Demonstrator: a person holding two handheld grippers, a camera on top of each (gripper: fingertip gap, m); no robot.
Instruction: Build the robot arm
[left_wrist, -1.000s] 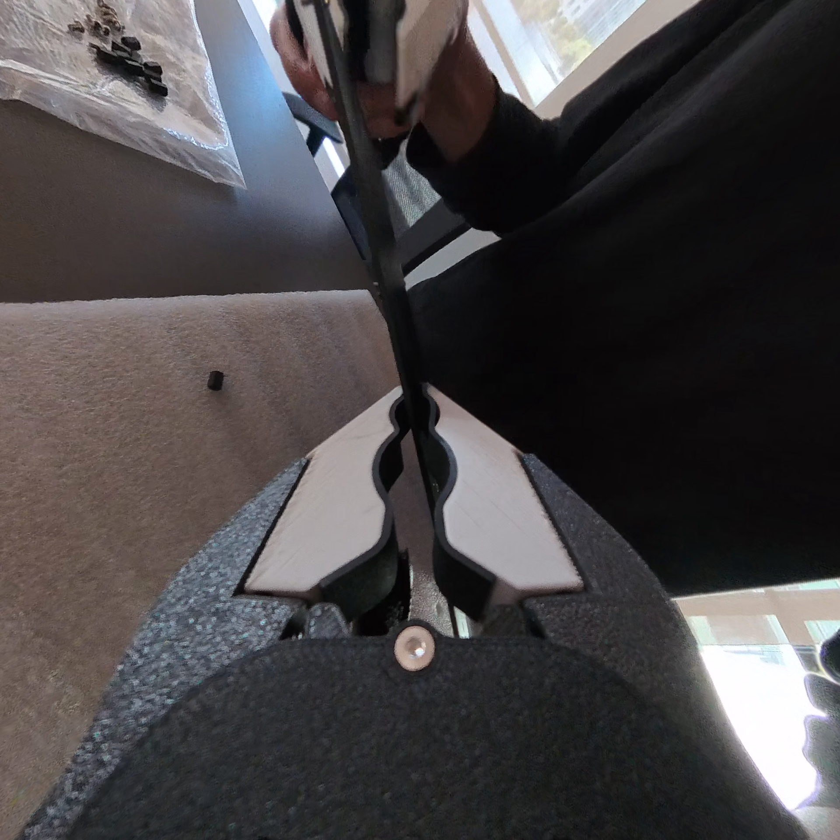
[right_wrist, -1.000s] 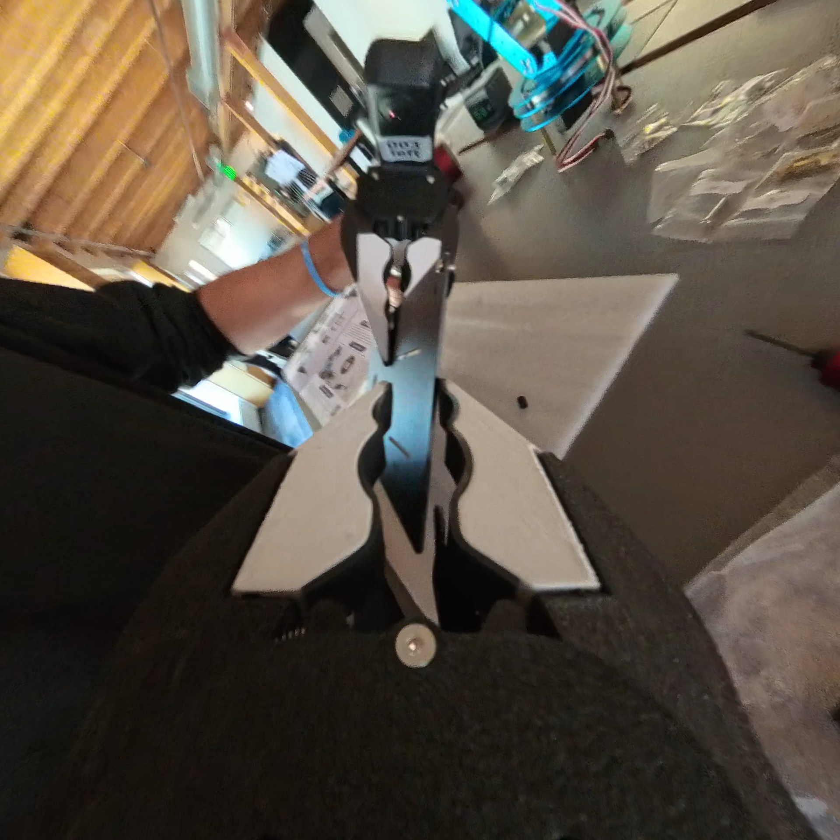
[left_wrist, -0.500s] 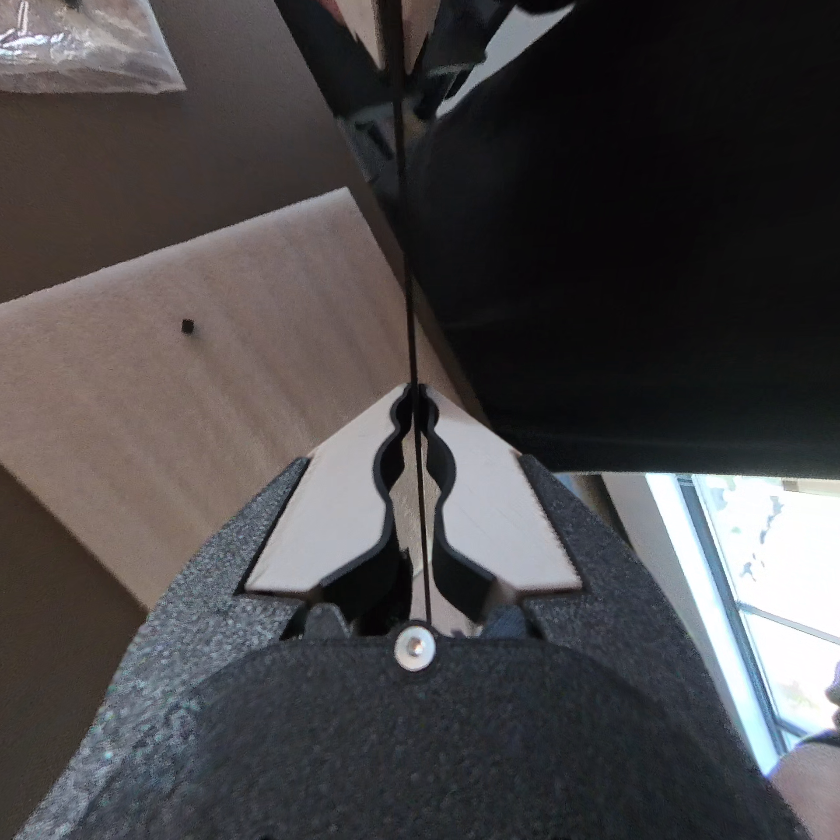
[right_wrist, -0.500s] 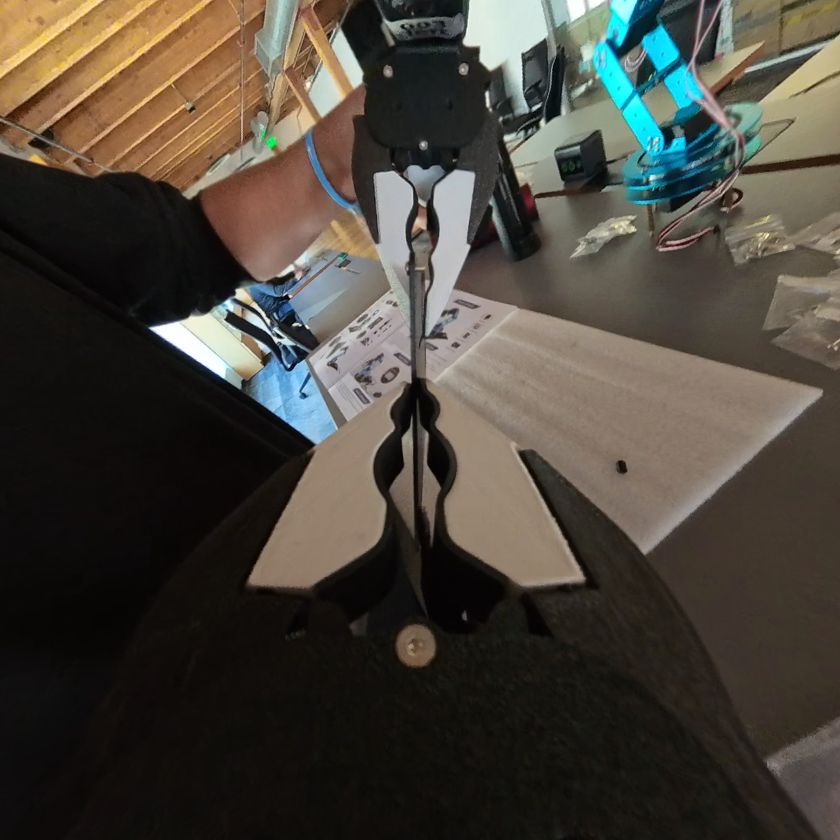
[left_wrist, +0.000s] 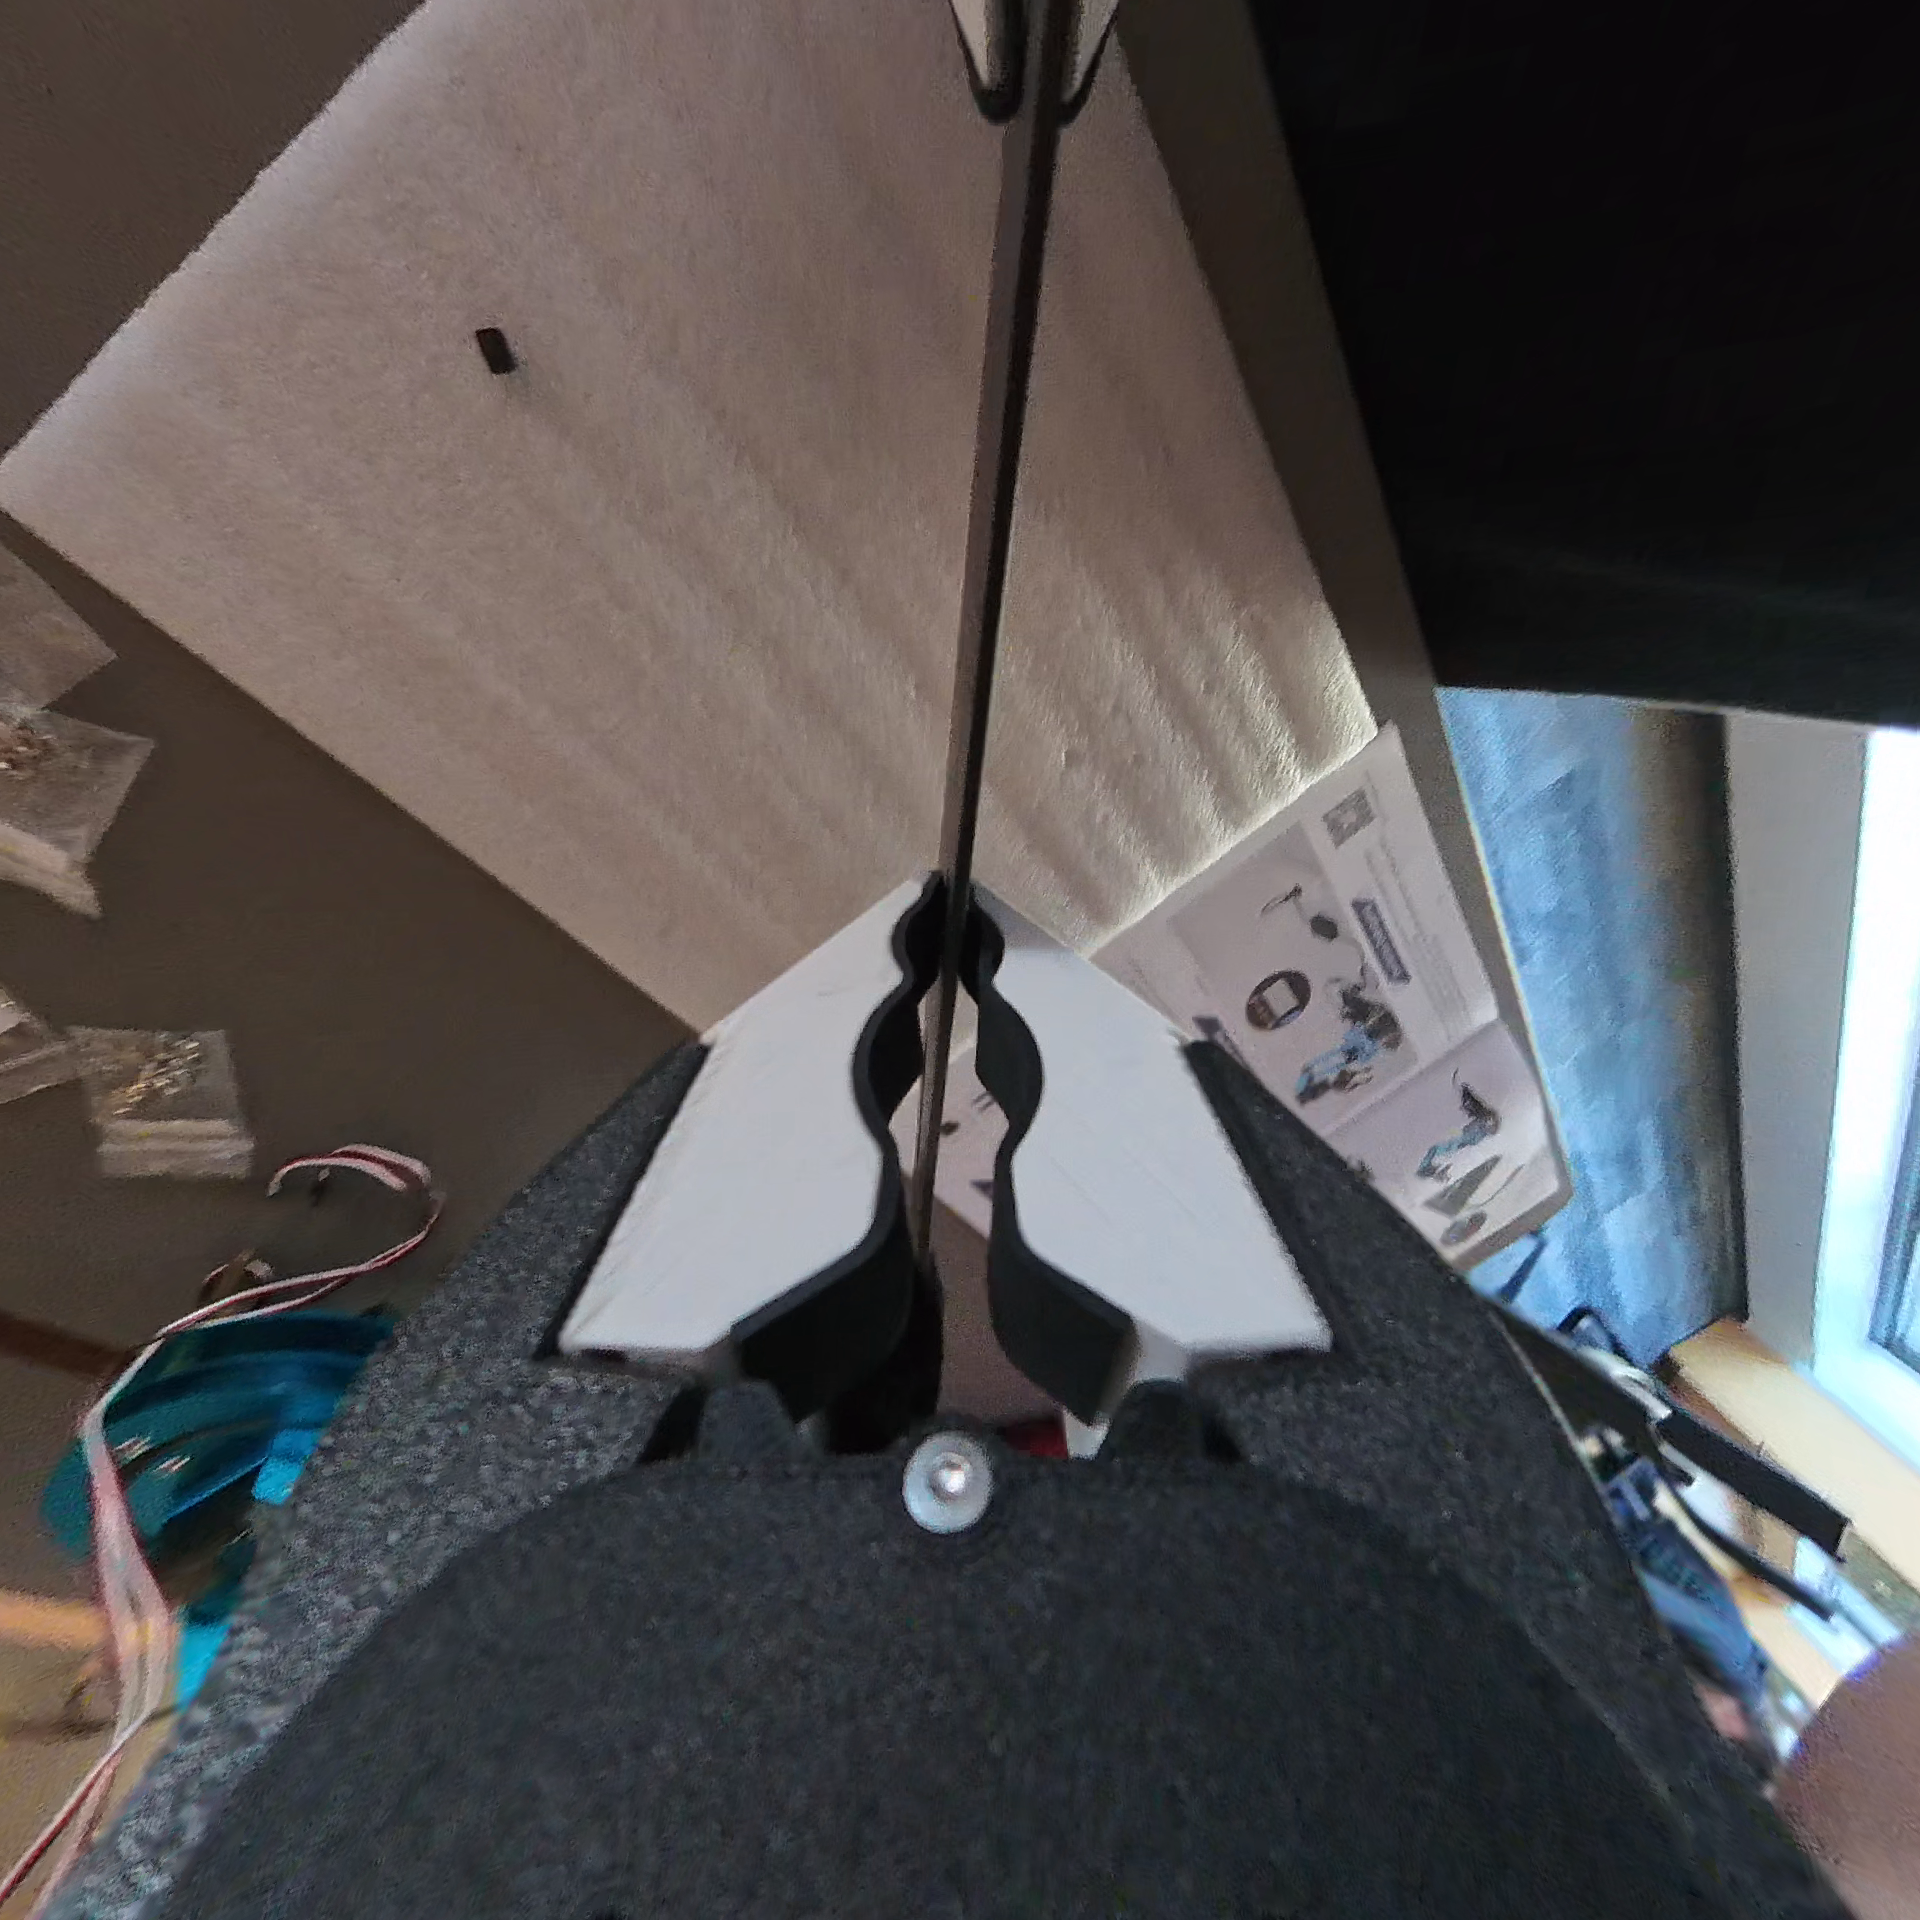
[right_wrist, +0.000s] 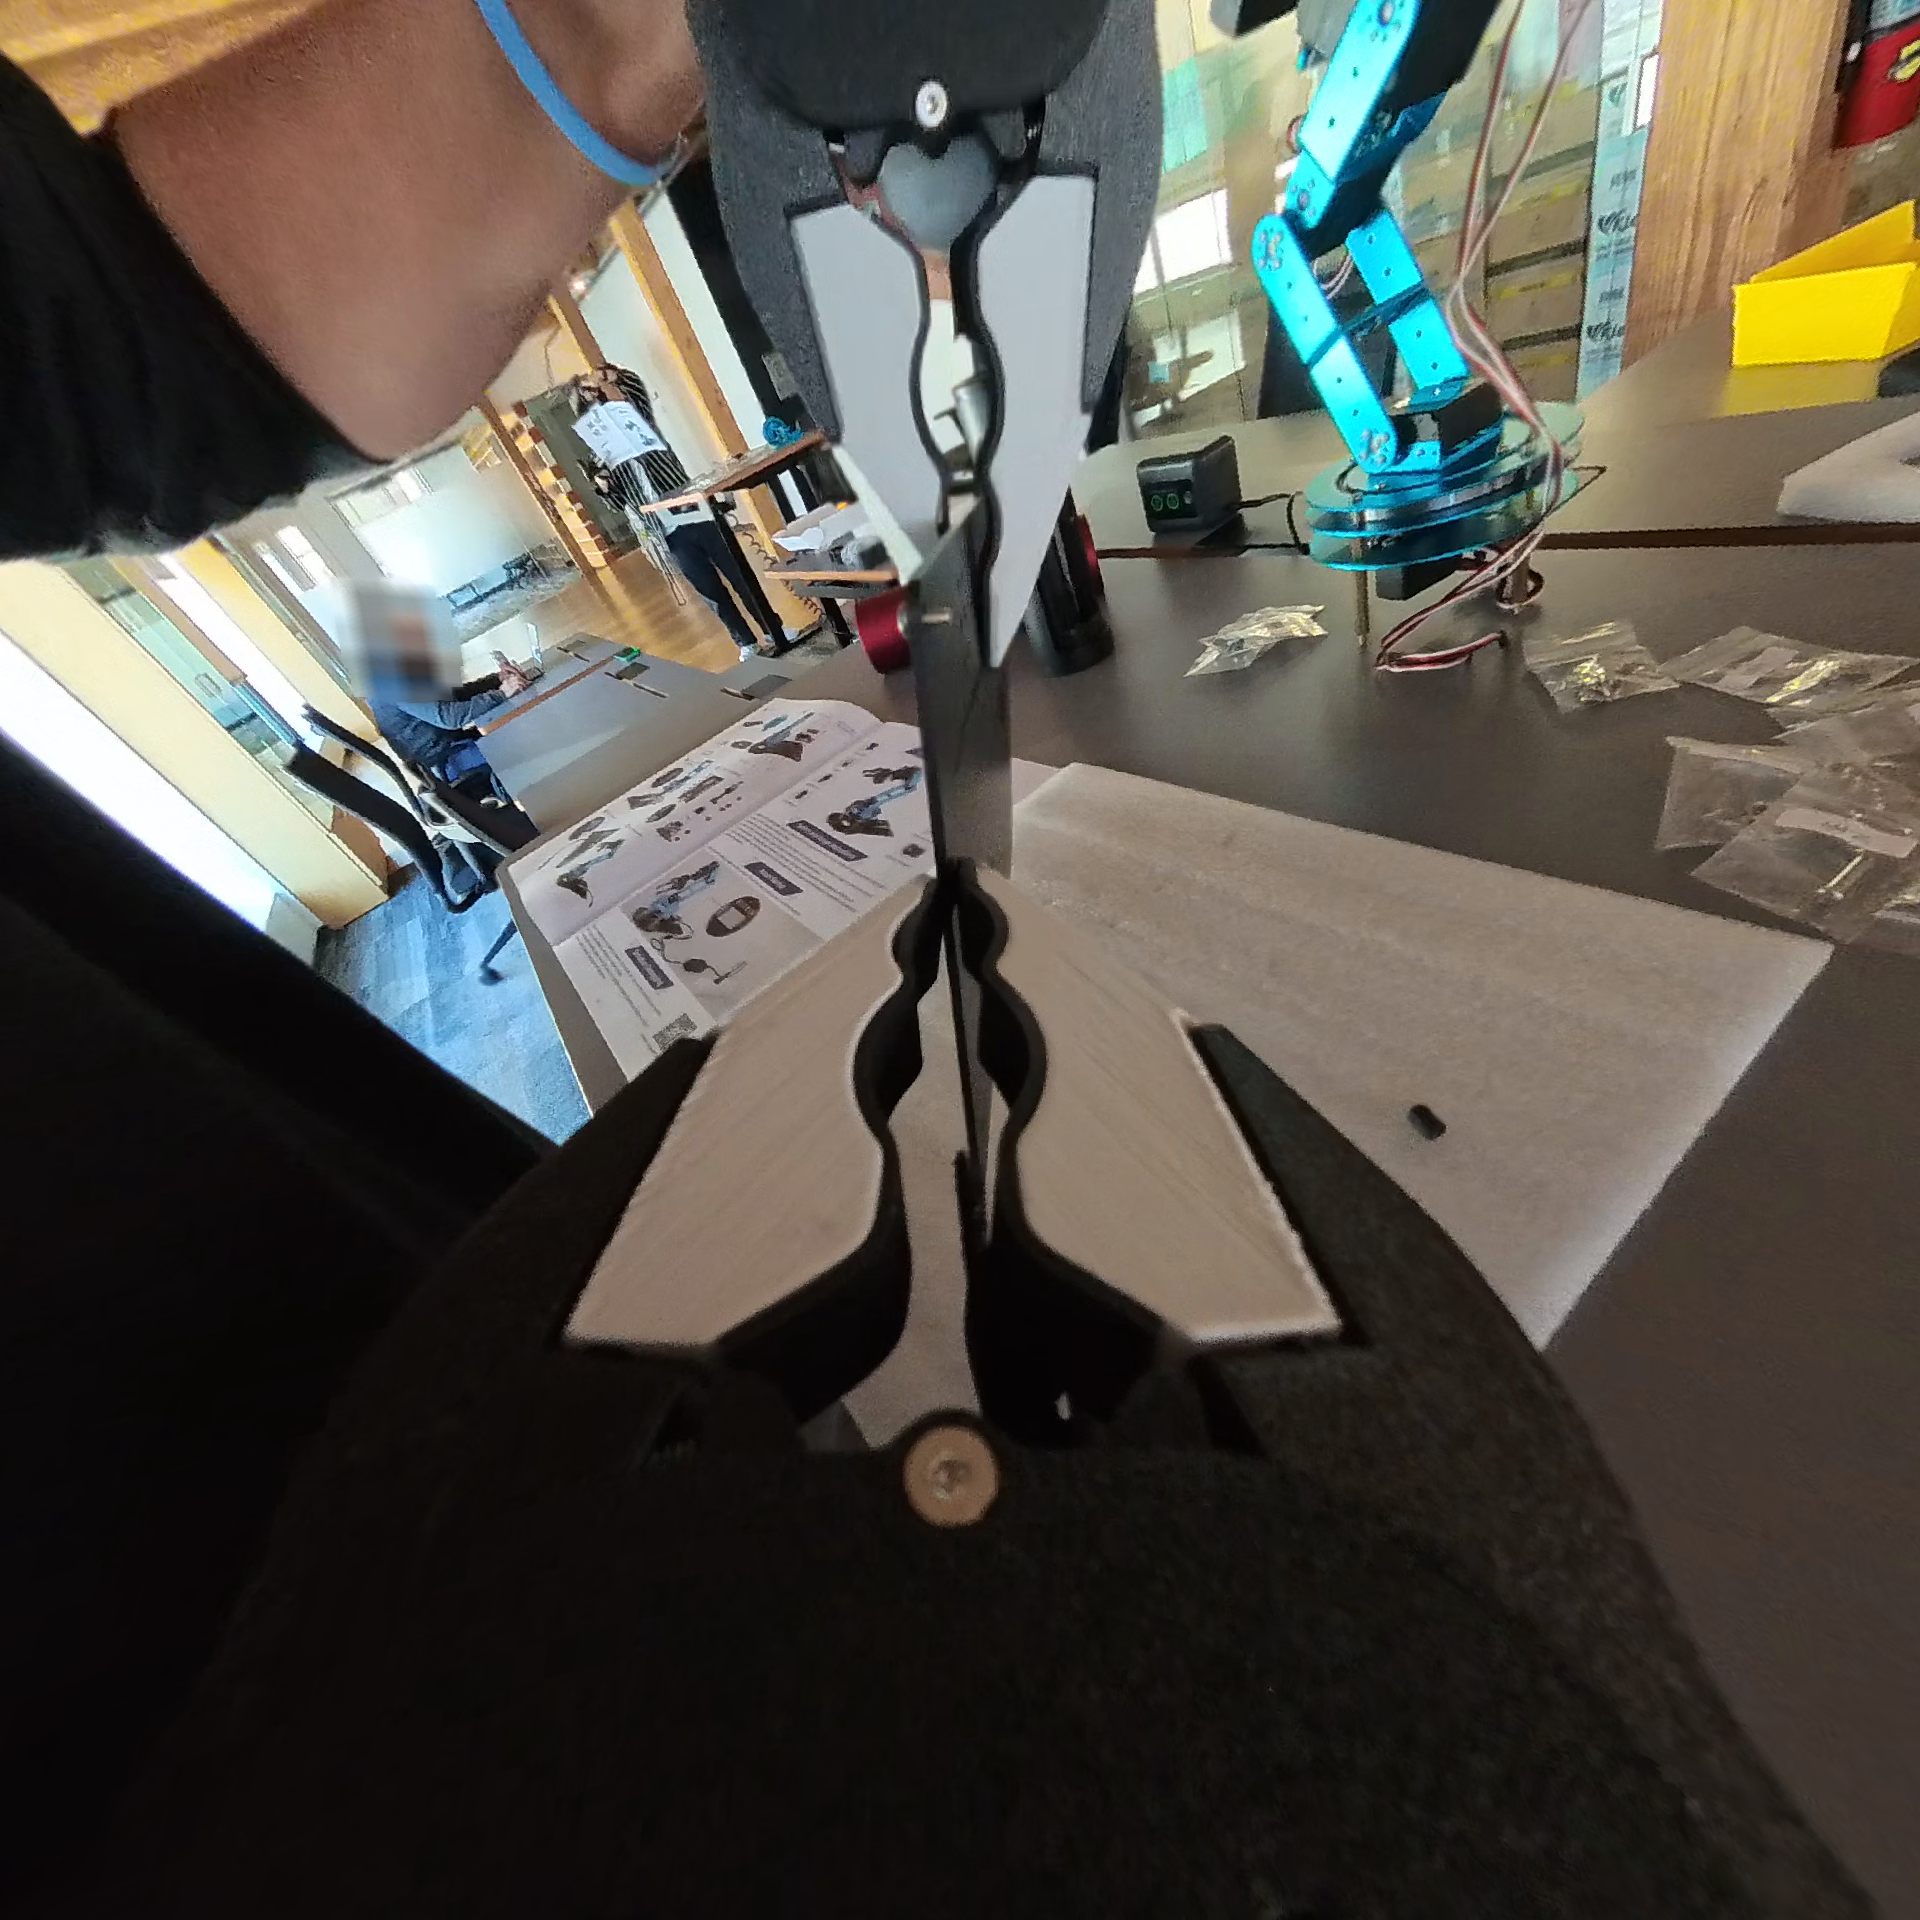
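Observation:
Both grippers hold one thin black flat plate between them, above the table. In the left wrist view my left gripper is shut on the plate, seen edge-on as a dark line running up to the right gripper at the top edge. In the right wrist view my right gripper is shut on the plate's near end. The left gripper clamps the far end, with a person's forearm behind it.
A white foam sheet lies on the dark table under the plate, with a small black part on it. An open instruction booklet lies beside it. A blue robot arm, wires and clear parts bags stand farther off. People are in the background. The tips of one gripper are about 11 cm away from the tips of the other.
Both grippers have swung round together with the plate still clamped. The plate now shows edge-on in the right wrist view, and the left wrist view has turned to the booklet and blue arm.

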